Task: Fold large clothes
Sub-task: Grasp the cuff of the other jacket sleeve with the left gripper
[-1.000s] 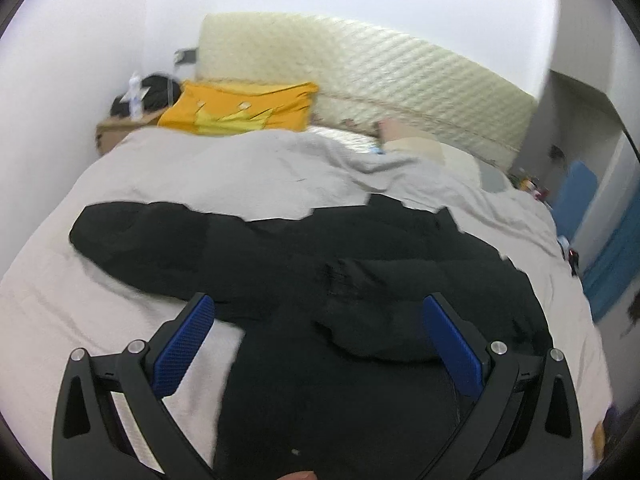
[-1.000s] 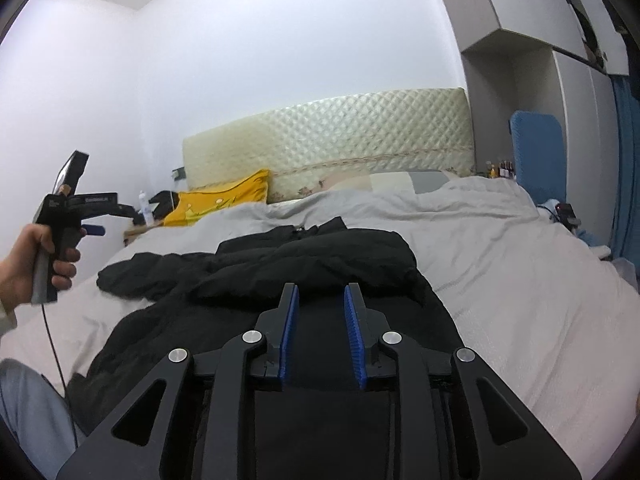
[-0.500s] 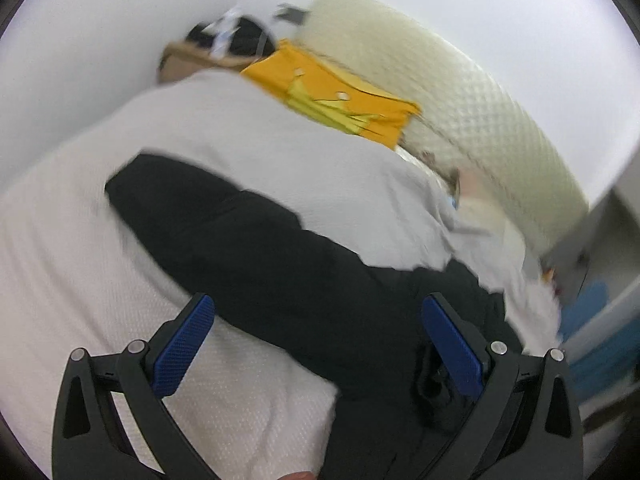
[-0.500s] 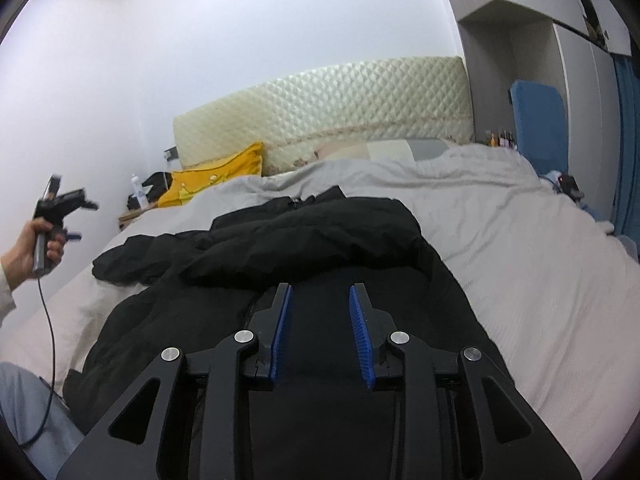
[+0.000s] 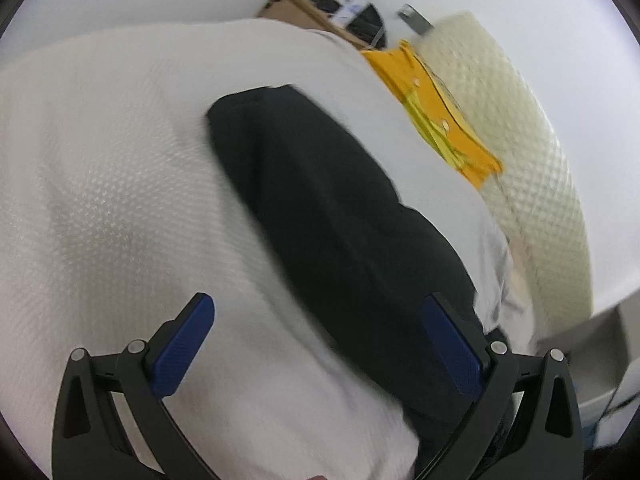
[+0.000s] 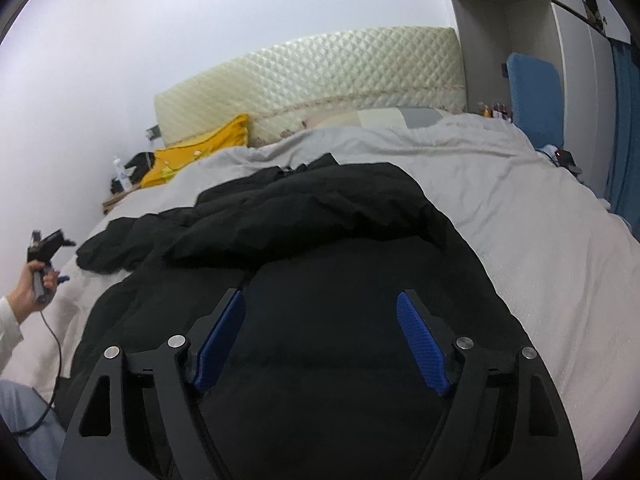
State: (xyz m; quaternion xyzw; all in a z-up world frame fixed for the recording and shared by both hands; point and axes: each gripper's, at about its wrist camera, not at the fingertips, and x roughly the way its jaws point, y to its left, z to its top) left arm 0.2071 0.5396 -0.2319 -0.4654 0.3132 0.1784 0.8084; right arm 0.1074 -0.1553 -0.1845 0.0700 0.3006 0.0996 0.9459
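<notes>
Right tool opening above black jacket, left tool wide, empty

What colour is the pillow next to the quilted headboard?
The pillow is orange-yellow with a paler yellow print, seen best in the left wrist view beside the headboard.

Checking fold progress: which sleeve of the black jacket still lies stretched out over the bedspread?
The sleeve toward the yellow pillow side; the other isn't visible.

Black puffy jacket spread on bed, sleeve stretched sideways, top rumpled.
</notes>
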